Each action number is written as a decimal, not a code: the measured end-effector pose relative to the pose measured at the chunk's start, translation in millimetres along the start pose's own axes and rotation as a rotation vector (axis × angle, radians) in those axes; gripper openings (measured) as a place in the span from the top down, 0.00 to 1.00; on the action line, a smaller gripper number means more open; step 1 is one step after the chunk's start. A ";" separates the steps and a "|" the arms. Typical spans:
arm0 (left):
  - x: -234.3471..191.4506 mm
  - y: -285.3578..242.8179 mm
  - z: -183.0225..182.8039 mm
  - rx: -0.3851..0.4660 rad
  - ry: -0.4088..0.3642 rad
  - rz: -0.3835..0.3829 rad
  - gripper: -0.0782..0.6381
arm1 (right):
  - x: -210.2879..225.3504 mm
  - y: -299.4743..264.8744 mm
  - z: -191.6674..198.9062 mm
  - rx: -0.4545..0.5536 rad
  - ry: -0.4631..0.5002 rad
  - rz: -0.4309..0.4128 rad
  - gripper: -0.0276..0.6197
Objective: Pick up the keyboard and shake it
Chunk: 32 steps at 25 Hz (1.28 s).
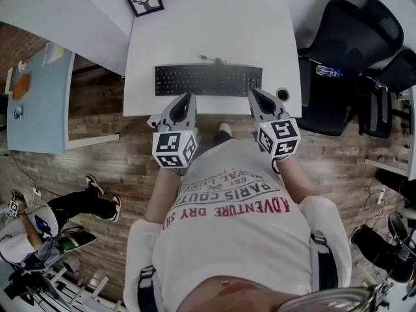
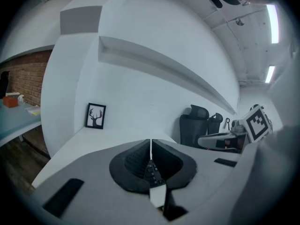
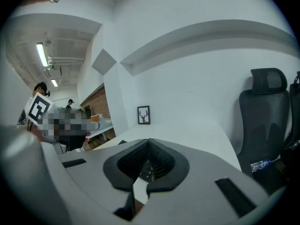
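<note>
I held the left gripper [image 1: 188,99] and right gripper [image 1: 254,94] pressed together, empty, seemingly just short of the black keyboard [image 1: 208,80] on the white desk [image 1: 214,31]; unopened, they would probably shove it away.

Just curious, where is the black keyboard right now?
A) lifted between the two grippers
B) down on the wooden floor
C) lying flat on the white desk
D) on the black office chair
C: the flat black keyboard lies on the white desk, with nothing holding it.
</note>
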<state>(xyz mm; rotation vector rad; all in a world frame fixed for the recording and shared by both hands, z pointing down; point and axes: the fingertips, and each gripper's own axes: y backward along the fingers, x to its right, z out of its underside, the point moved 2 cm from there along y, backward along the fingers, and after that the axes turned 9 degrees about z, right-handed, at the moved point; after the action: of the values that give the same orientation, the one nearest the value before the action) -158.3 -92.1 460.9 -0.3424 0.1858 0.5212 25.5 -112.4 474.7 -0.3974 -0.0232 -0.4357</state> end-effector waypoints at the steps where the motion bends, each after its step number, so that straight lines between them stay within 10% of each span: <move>1: -3.4 -7.3 -4.4 0.010 0.011 0.018 0.85 | 5.9 -7.1 -0.9 -0.009 -0.005 0.006 0.93; 10: -28.8 -70.4 -13.6 0.032 0.113 0.057 0.85 | 46.4 -56.9 -5.3 -0.046 -0.051 0.031 0.93; 24: -93.5 -92.8 66.9 -0.271 0.070 0.156 0.84 | 70.3 -92.7 67.6 -0.247 -0.137 0.074 0.93; 28: -137.9 -83.2 87.5 -0.326 0.144 0.119 0.59 | 87.0 -98.8 90.0 -0.311 -0.156 0.025 0.93; 32: -204.9 -72.5 94.3 -0.329 0.229 0.026 0.50 | 103.1 -113.6 106.5 -0.373 -0.270 -0.004 0.59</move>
<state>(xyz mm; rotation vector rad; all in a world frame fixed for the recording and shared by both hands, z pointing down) -287.4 -209.7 621.1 -0.7227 0.3273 0.5386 78.5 -208.2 625.9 -0.8219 -0.2075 -0.3876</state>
